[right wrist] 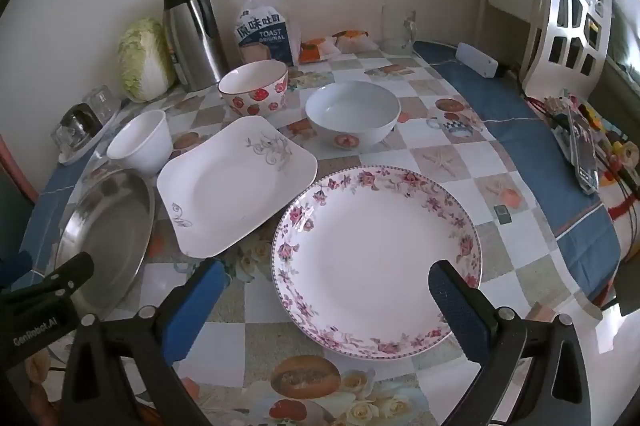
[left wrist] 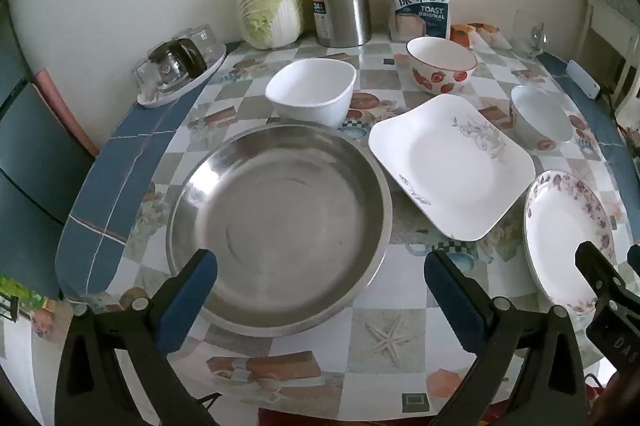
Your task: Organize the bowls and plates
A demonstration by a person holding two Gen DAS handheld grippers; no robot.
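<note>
The left gripper (left wrist: 320, 274) is hovering spread over the steel pan (left wrist: 278, 230) near the tabletop's front edge; the right gripper (right wrist: 326, 282) is hanging equally wide, empty, over the flowered plate (right wrist: 376, 258) (probably the first pickup); bowls are sitting behind.

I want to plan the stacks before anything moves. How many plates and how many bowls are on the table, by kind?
Plates: 3 (round steel plate, square white plate with grey floral print, round plate with pink floral rim)
Bowls: 3 (plain white squarish bowl, strawberry-pattern bowl, white round bowl with a red motif)
Total: 6
</note>
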